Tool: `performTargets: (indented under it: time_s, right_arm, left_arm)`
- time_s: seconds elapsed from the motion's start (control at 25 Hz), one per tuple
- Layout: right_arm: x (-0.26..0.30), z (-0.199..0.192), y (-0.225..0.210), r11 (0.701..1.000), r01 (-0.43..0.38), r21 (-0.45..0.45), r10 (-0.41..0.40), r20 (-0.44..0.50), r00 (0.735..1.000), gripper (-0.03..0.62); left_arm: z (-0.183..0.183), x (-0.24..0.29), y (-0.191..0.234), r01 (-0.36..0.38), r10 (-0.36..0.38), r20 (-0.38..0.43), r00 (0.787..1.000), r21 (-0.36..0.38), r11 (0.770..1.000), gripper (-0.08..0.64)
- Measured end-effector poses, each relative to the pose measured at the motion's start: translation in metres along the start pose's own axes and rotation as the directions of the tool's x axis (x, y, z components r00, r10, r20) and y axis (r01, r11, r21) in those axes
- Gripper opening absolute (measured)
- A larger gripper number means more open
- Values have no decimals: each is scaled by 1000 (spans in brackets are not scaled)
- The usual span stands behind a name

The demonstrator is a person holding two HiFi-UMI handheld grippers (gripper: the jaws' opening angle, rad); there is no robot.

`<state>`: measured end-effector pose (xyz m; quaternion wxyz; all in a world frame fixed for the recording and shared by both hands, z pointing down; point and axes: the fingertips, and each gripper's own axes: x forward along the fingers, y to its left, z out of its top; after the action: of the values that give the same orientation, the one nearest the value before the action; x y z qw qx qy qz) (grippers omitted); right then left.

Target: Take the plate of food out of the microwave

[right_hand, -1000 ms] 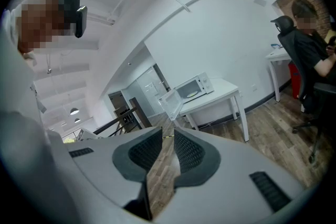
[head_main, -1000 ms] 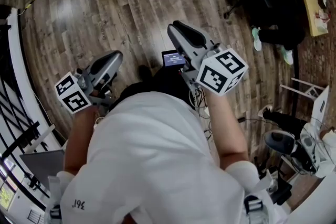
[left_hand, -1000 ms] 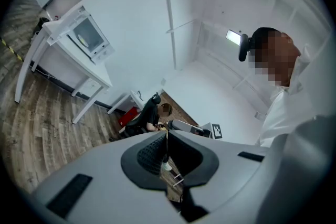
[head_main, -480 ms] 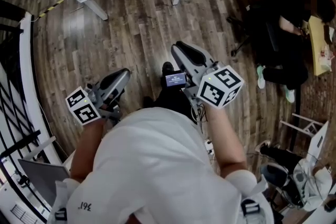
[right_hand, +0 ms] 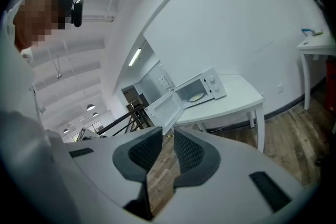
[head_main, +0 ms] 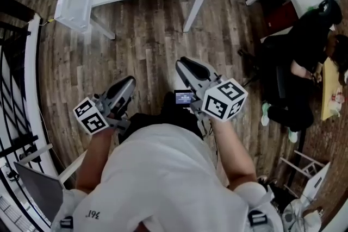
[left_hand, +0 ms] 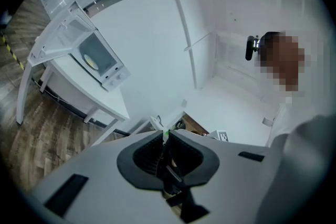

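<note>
Plate [right_hand: 195, 97] of food sat inside the microwave [right_hand: 212, 85], whose door [right_hand: 164, 108] was swung open, on a white surface [right_hand: 239, 96]. Left hand-held gripper [left_hand: 165, 136] was clenched shut with nothing between its jaws. Right hand-held gripper [right_hand: 168, 134] was released, jaws slightly apart and empty, with wood floor [head_main: 147, 35] showing through the gap. Both were held over the floor, well apart from the microwave. A seated person [head_main: 302, 57] was at far right.
</note>
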<state>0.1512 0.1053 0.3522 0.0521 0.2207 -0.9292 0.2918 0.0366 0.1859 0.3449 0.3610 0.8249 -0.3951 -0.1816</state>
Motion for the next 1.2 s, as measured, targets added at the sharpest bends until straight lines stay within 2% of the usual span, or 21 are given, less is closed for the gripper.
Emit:
performTargets:
  time_s: [0.2, 0.4, 0.64, 0.96, 1.2]
  right_arm:
    - [25, 24, -28, 1000, -25, 5, 25, -14, 1000, 51]
    - [62, 38, -46, 1000, -25, 13, 26, -31, 999, 51]
    - [128, 67, -75, 1000, 16, 0, -16, -23, 1000, 51]
    - [234, 129, -100, 998, 70, 3, -70, -21, 997, 51]
    - [291, 154, -110, 995, 96, -11, -96, -25, 995, 51]
  left_arm:
    - [24, 27, 22, -50, 51, 28, 998, -17, 999, 49]
    - [54, 45, 58, -71, 71, 6, 997, 4, 997, 49]
    - [108, 77, 123, -43, 43, 4, 999, 12, 999, 49]
    - [210, 106, 195, -13, 14, -22, 1000, 53, 999, 49]
    - [248, 119, 234, -12, 16, -49, 999, 74, 997, 49]
